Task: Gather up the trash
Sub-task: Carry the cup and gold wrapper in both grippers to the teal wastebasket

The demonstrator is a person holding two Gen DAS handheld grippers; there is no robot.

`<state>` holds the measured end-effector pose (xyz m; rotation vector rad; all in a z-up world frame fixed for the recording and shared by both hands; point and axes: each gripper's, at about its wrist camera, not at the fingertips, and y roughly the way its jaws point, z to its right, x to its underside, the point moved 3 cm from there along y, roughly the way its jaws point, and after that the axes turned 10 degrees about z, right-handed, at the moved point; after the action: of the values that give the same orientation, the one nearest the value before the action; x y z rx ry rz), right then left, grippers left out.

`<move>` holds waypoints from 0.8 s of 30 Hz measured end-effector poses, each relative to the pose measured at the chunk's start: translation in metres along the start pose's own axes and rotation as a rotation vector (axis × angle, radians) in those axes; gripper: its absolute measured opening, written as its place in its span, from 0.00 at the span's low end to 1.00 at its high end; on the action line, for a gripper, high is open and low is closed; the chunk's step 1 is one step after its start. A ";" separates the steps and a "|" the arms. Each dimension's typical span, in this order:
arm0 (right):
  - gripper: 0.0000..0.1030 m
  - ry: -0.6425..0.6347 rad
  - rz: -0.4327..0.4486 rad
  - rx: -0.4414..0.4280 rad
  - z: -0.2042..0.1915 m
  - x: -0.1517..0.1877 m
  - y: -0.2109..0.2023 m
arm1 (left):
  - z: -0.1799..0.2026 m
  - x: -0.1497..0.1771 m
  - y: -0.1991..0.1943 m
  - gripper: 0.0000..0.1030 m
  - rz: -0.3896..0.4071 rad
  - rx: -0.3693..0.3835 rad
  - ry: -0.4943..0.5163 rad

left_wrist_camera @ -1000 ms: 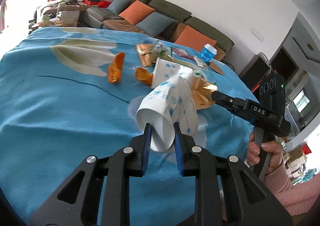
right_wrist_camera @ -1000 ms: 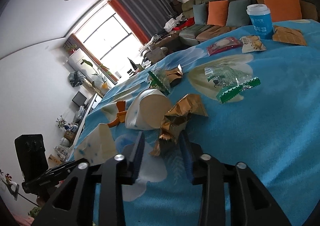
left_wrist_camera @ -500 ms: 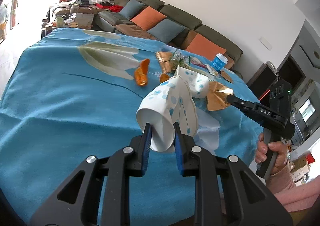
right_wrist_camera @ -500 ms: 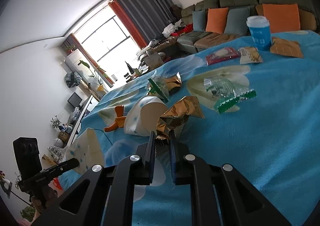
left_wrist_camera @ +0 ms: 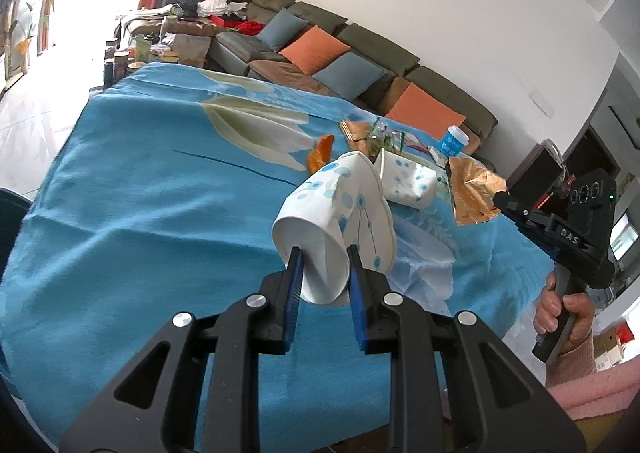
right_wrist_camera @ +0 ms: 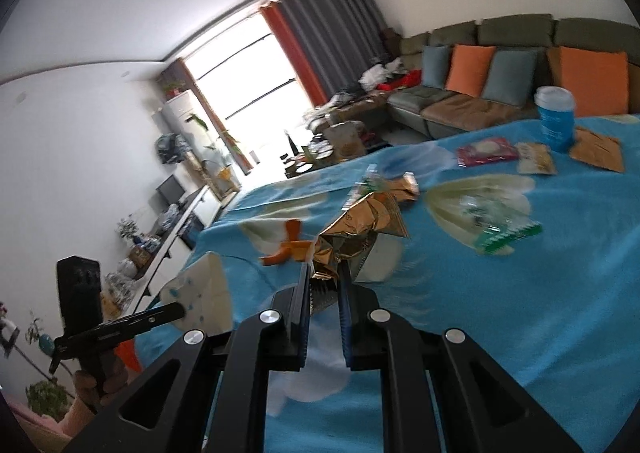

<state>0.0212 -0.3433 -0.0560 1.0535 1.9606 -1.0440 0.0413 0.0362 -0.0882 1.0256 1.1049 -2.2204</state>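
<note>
My left gripper (left_wrist_camera: 324, 257) is shut on a crushed white paper cup with blue dots (left_wrist_camera: 336, 213), held above the blue tablecloth (left_wrist_camera: 140, 221). My right gripper (right_wrist_camera: 324, 273) is shut on a crumpled gold foil wrapper (right_wrist_camera: 364, 225), lifted off the cloth. In the left wrist view the same gold wrapper (left_wrist_camera: 472, 193) hangs from the right gripper's tip at the right. A second dotted paper cup (left_wrist_camera: 408, 181) lies on its side behind the held one. Orange peel (left_wrist_camera: 320, 153) lies further back.
More litter lies on the cloth: a green-edged clear wrapper (right_wrist_camera: 500, 229), a red packet (right_wrist_camera: 486, 151), a snack bag (right_wrist_camera: 536, 159), a brown packet (right_wrist_camera: 596, 149) and an upright blue cup (right_wrist_camera: 556, 121). A sofa with orange and blue cushions (left_wrist_camera: 340, 53) stands behind the table.
My right gripper closed on the gold wrapper and raised it from the cloth. My left gripper, still holding the cup, drew back toward the near edge of the table.
</note>
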 end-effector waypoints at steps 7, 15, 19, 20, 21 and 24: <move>0.11 -0.051 -0.054 -0.113 -0.039 0.008 0.029 | -0.014 0.000 -0.019 0.21 0.031 -0.033 -0.018; 0.11 -0.098 -0.108 -0.199 -0.073 0.021 0.055 | -0.035 0.000 -0.042 0.21 0.059 -0.075 -0.043; 0.11 -0.114 -0.135 -0.237 -0.090 0.025 0.069 | -0.047 0.001 -0.054 0.21 0.075 -0.100 -0.057; 0.11 -0.120 -0.143 -0.249 -0.095 0.026 0.072 | -0.051 0.001 -0.058 0.21 0.081 -0.110 -0.063; 0.11 -0.127 -0.151 -0.260 -0.100 0.028 0.076 | -0.053 0.000 -0.060 0.21 0.085 -0.116 -0.066; 0.11 -0.142 -0.170 -0.290 -0.113 0.030 0.084 | -0.065 0.000 -0.071 0.21 0.100 -0.144 -0.084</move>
<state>0.0609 -0.2045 -0.0575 0.6481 2.0354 -0.8620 0.0214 0.1304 -0.0802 0.8998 1.1330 -2.0540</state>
